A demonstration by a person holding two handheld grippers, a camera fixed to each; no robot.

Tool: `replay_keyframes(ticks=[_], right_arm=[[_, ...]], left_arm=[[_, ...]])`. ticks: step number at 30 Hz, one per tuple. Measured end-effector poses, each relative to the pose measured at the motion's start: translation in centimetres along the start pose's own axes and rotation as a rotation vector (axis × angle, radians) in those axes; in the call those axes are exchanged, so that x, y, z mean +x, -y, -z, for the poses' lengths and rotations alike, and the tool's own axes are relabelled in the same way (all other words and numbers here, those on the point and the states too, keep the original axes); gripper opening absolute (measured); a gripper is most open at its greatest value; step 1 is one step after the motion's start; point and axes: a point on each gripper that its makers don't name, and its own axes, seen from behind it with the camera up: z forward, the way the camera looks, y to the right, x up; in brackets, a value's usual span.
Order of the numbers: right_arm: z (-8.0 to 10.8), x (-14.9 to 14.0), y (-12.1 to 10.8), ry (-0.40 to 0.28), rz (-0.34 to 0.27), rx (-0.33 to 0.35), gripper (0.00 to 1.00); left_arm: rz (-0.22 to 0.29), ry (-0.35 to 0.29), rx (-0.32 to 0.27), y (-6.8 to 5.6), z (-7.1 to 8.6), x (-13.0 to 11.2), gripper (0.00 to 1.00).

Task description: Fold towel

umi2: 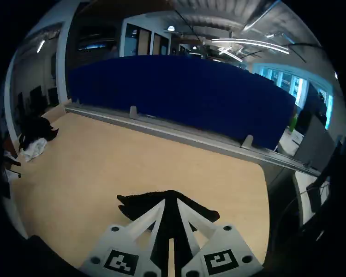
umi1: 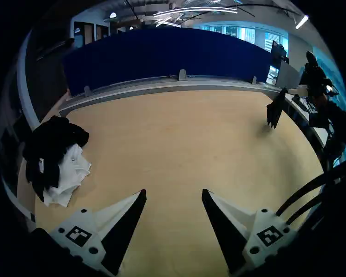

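Left gripper (umi1: 173, 191) spread wide at 6 o'clock, pale wooden tabletop (umi1: 182, 138), heap of black and white cloths (umi1: 57, 159) at 9, black fabric towel (umi1: 274, 110) bunched upright at 2, dark blue partition (umi1: 168, 55) at 12

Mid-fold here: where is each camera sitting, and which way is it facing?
Left gripper view: rides the left claw, whose open fingers show at the bottom, facing across the table to the blue partition.
Right gripper view: rides the right claw, shut on the black towel, facing the same partition.
Shared: table, partition and the cloth pile.
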Motion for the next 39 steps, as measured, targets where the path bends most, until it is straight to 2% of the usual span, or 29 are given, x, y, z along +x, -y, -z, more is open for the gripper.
replay_keyframes(ticks=[9,12,24,27,33,39], right_arm=[[-1.2,0.3,-0.6,-0.002,0.002,0.006,0.03],[-1.3,-0.7,-0.6,0.014,-0.005,0.011,0.03],[0.8,-10.7,-1.7,0.134,-0.077,-0.005,0.03],[1.6,-12.7,-1.3,0.146,-0.072,0.017,0.03],[2.9,-16.9,-1.1,0.222,-0.046,0.011,0.03],[4.0,-20.0,-1.7,0.294,-0.061,-0.026,0.03]], left_arm=[[-0.004,0.006,0.007,-0.4,-0.3,0.2,0.89],[-0.007,0.006,0.007,-0.5,-0.4,0.3,0.89],[-0.017,0.011,0.001,-1.1,-0.9,0.2,0.89],[-0.02,0.011,0.001,-1.1,-0.8,0.3,0.89],[-0.026,0.011,-0.003,-1.3,-0.8,0.5,0.89],[-0.032,0.012,-0.005,-1.5,-0.8,0.5,0.89]])
